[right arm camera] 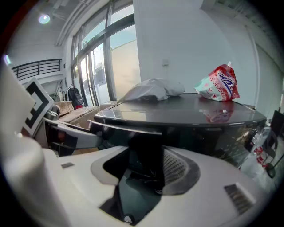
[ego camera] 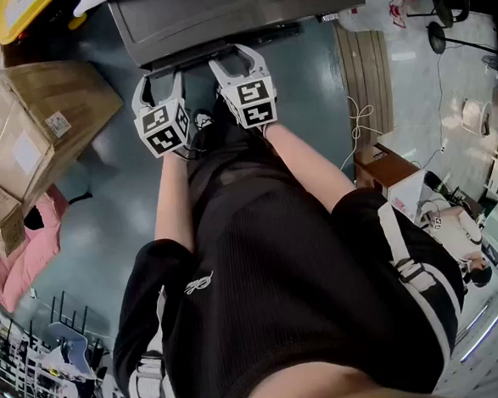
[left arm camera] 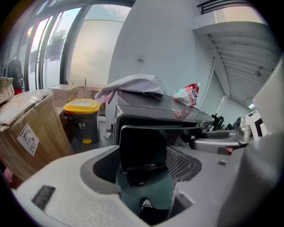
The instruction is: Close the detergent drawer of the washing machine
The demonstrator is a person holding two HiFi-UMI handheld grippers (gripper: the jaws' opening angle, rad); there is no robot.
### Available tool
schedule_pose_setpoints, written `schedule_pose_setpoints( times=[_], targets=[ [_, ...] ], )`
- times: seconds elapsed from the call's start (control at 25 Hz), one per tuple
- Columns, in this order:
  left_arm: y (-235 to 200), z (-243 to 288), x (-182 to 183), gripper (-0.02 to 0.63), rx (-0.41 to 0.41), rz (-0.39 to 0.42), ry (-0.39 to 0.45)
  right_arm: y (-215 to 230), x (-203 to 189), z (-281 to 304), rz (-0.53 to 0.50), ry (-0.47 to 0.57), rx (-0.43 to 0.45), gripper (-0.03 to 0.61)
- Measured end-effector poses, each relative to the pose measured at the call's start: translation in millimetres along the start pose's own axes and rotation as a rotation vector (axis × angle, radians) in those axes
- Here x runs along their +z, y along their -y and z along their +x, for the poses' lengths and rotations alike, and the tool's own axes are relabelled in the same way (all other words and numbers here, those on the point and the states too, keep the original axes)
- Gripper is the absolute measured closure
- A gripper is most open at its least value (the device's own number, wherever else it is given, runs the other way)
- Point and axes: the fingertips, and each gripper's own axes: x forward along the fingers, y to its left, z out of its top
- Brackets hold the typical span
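The dark grey washing machine (ego camera: 219,9) stands at the top of the head view, and both grippers are held against its front edge. In the left gripper view the black detergent drawer (left arm camera: 144,146) sticks out of the machine's front, framed in the gap of my left gripper (left arm camera: 142,166). That gripper (ego camera: 157,79) is open; whether its pads touch the drawer I cannot tell. My right gripper (ego camera: 236,59) is open too, just to the right. A dark part of the machine front (right arm camera: 146,155) fills the gap of the right gripper (right arm camera: 142,170).
Cardboard boxes (ego camera: 47,106) and a yellow-lidded bin (left arm camera: 82,117) stand left of the machine. A white cloth (left arm camera: 135,84) and a red-and-white pouch (right arm camera: 218,84) lie on its top. The person's body and legs fill the lower head view. A cable (ego camera: 356,131) runs over the floor at right.
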Motion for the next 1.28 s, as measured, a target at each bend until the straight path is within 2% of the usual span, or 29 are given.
schedule_pose_setpoints(
  times=[0.92,1.08,1.16,1.28],
  targets=[
    [0.8,4.7,6.4,0.29,-0.002,0.006,0.001,3.8,6.3,4.0,0.0,0.0,0.002,0.354],
    [-0.5,3.6,7.0,0.29,0.021,0.008,0.004,2.6,7.4,4.4,0.023,0.023,0.021,0.352],
    [0.3,1.9,7.8,0.291,0.048,0.018,0.006,0.5,8.7,2.9,0.035,0.035,0.031,0.318],
    [0.9,-0.5,9.0,0.284,0.083,0.005,0.011,-0.8,9.7,0.9,0.033,0.031,0.016,0.321]
  ],
)
